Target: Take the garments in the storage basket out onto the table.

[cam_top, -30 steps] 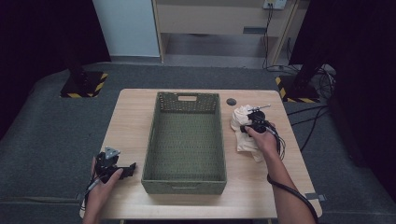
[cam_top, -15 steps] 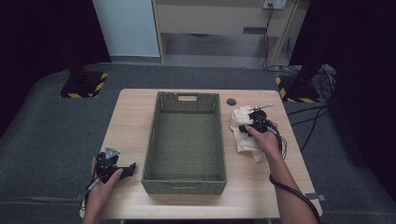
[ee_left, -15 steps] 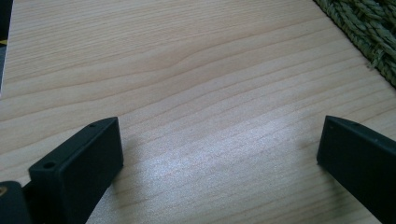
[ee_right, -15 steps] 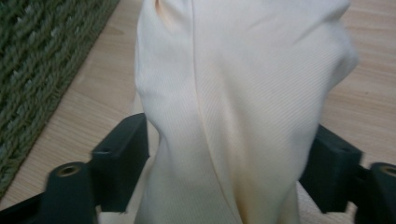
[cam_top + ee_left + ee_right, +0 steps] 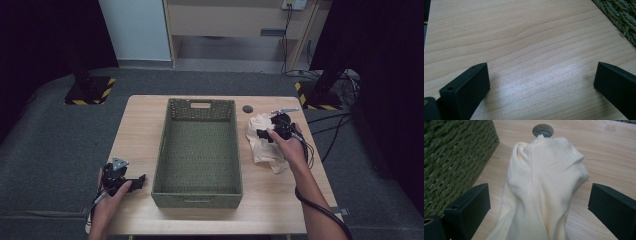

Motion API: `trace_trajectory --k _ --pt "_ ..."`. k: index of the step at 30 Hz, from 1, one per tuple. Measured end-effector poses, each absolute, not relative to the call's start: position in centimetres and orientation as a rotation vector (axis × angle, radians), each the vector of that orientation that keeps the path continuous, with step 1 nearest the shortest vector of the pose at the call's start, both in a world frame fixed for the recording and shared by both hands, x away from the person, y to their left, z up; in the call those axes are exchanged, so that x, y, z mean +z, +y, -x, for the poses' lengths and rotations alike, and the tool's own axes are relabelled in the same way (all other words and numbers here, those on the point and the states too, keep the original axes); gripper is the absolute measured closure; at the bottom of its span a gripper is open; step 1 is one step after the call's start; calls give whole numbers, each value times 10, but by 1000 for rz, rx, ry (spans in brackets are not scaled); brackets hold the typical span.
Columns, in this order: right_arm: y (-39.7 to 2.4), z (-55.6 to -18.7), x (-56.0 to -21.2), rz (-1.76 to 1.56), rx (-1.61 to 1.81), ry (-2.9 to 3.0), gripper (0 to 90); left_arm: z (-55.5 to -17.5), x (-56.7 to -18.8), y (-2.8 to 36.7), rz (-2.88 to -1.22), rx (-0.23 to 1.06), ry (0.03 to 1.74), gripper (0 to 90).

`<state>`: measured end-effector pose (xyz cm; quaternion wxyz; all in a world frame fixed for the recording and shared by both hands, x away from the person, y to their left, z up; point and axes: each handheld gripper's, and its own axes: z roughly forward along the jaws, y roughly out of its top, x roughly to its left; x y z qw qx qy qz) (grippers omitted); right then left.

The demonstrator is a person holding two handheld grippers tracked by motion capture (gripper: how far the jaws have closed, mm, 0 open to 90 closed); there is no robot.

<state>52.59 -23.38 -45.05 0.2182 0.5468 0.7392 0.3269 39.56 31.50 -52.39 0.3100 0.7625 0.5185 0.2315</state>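
High view: a cream cloth (image 5: 264, 142) lies crumpled at the right of centre on the wooden surface (image 5: 140, 125), just beside the right wall of the green woven basket (image 5: 198, 147), which is empty. The right claw (image 5: 263, 133) sits over the upper part of the cloth, pointing toward the basket. The left claw (image 5: 140, 181) rests low at the lower left of the frame, close to the basket's near-left corner. A small dark round disc (image 5: 248, 108) lies on the surface above the cloth.

Left gripper view: the left claw (image 5: 541, 85) is spread wide over bare wood, holding nothing; a corner of the basket (image 5: 621, 17) shows at the upper right.

Right gripper view: the right claw (image 5: 539, 207) is spread, its jaws standing either side of a raised fold of the cloth (image 5: 544, 187) without pinching it. The basket wall (image 5: 454, 155) fills the left, and the disc (image 5: 543, 130) peeks out at the top behind the cloth.

Judging the risk: closing here may catch only a thin ridge of fabric, so the cloth could slip free on lifting, or a trailing part could drag over the basket rim and hang outside.
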Motion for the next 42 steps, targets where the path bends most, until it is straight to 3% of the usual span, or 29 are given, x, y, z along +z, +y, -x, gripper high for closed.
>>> trace_trajectory --k 27,42 --pt "-218 -482 -414 -1377 1042 2018 41 -396 -524 315 -2015 611 1369 0" --pt "-215 -449 -419 -1316 1097 2053 41 -395 -524 315 -2014 611 1369 0"
